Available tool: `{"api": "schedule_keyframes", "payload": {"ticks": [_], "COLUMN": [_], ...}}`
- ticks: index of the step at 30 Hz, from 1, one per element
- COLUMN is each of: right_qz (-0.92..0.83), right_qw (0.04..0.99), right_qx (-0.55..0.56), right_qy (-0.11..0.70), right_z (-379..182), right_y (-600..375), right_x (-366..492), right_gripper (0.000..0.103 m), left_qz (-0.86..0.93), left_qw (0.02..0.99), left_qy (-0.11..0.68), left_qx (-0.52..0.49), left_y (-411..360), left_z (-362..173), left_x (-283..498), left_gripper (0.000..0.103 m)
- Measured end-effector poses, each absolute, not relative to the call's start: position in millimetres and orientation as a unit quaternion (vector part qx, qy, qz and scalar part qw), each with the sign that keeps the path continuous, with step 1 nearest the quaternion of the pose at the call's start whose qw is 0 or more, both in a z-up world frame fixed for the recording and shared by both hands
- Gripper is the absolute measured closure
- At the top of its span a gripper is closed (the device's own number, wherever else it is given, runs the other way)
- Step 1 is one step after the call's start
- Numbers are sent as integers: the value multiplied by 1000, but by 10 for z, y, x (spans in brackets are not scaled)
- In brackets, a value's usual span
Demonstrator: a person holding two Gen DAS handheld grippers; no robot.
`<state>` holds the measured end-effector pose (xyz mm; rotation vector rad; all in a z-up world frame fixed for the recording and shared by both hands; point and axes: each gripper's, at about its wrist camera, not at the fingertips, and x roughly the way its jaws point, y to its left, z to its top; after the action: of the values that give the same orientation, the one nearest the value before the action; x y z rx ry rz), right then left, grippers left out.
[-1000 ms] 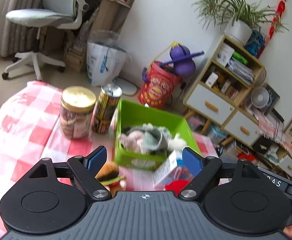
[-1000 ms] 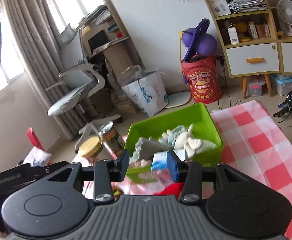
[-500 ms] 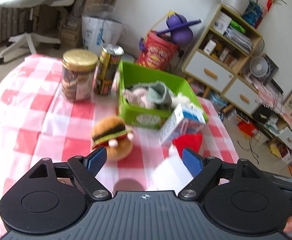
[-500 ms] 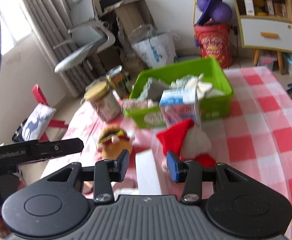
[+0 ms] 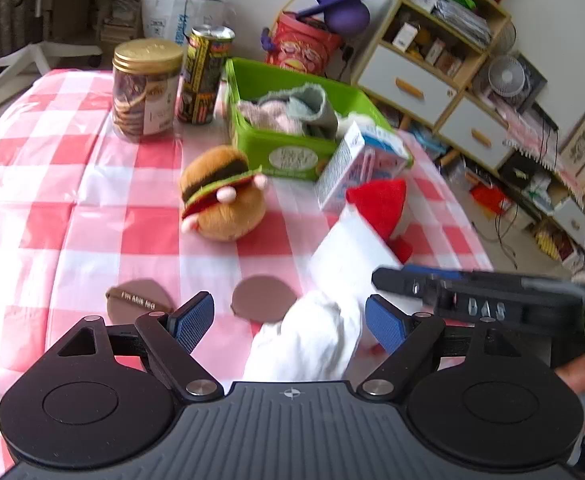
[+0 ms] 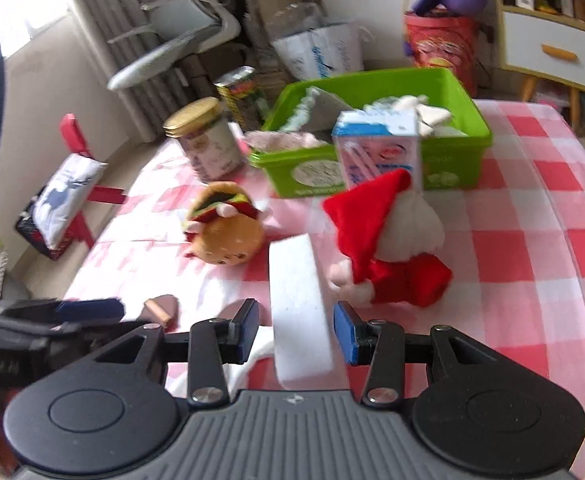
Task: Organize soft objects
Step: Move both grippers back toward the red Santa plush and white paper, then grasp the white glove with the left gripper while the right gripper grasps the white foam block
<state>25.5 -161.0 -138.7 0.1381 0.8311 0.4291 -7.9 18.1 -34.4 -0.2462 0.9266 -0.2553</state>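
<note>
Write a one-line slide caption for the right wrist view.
Right gripper straddles a white cloth, with Santa plush, burger plush and green bin ahead.

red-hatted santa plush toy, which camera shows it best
The right wrist view: the red-hatted santa plush toy shows whole there, with hat, white body and red legs on the checked tablecloth. In the left wrist view only its hat and a red edge show behind the white cloth.

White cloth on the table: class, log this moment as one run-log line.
left gripper: jaws open, around white cloth | right gripper: jaws open, astride cloth | burger plush, Santa plush: outside green bin
</note>
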Motion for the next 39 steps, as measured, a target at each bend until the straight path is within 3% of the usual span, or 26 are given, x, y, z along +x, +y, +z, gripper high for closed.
{"api": "schedule_keyframes", "payload": {"ticks": [14, 30, 39], "right_qz": [217, 216, 213], "right_qw": [880, 875, 874], "right_qx": [58, 41, 31], "right_qy": [419, 431, 435], "right_z": [-1481, -1558, -1631], "right_y": [-1552, -1473, -1451], "right_x": [295, 332, 353], "right_gripper": [72, 71, 72], "left_qz": [-167, -134, -127], "left_qw": [858, 870, 864], "left_qy": [484, 474, 486], "left_qx": [-41, 25, 22], "left_y": [-215, -396, -396], "left_z": [-704, -896, -982], "left_x": [-206, -134, -106], "left_gripper": [22, 25, 46]}}
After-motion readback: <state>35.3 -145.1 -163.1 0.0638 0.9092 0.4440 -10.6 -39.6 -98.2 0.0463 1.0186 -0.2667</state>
